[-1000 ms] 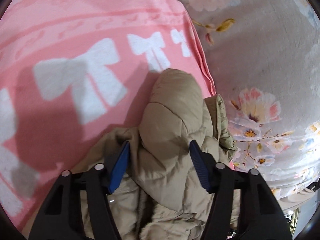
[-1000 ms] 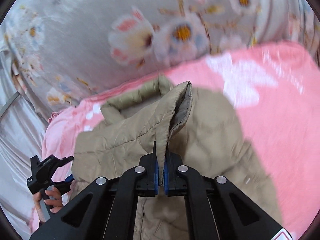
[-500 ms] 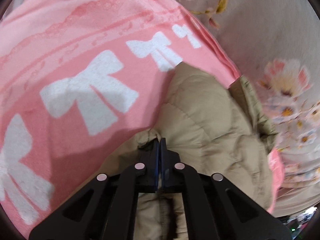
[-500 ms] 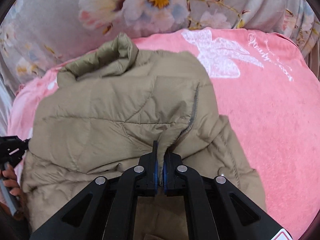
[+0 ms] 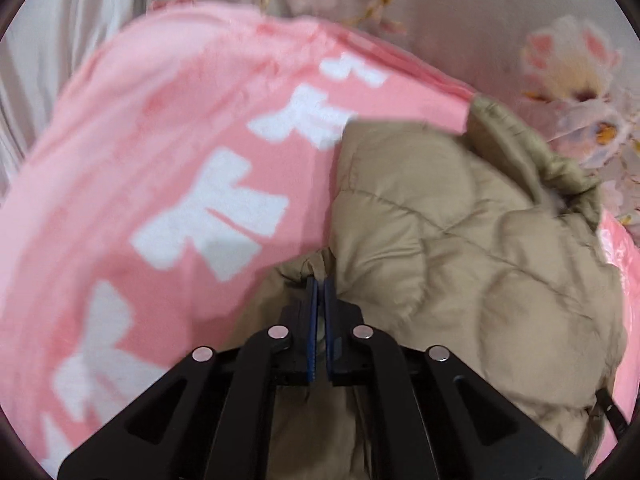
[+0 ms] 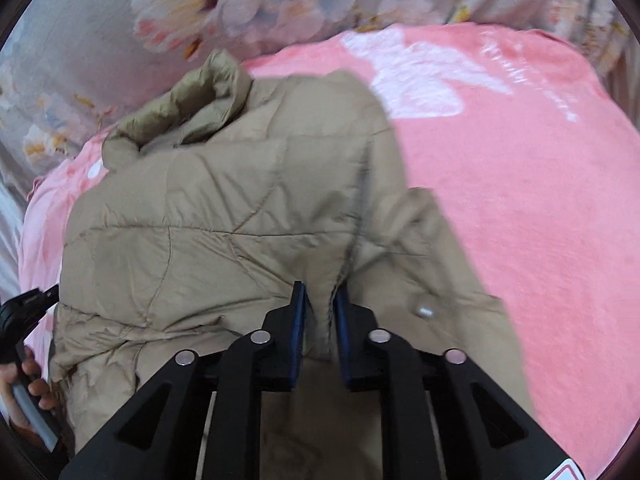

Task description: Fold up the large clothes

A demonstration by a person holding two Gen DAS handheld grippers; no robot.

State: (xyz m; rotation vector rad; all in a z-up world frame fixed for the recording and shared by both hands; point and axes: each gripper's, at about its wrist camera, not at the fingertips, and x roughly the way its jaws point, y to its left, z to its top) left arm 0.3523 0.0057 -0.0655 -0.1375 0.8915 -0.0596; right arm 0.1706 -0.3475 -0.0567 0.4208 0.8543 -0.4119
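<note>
A tan quilted puffer jacket (image 5: 460, 248) lies on a pink blanket; it also fills the right wrist view (image 6: 224, 208), collar at the far end (image 6: 192, 108). My left gripper (image 5: 319, 280) is shut on a pinch of the jacket's left edge. My right gripper (image 6: 320, 292) has its blue pads slightly apart, with the jacket's zipper-edge fold standing between them. The left gripper also shows at the left edge of the right wrist view (image 6: 28, 308), held in a hand.
The pink blanket with white bows (image 5: 180, 184) covers the bed; it also shows in the right wrist view (image 6: 520, 184). Grey floral bedding (image 6: 248, 4) lies beyond it, and grey fabric (image 5: 60, 40) at the far left.
My left gripper closed on the jacket edge and swung left. My right gripper laid the front panel over the jacket, and its pads have just parted slightly.
</note>
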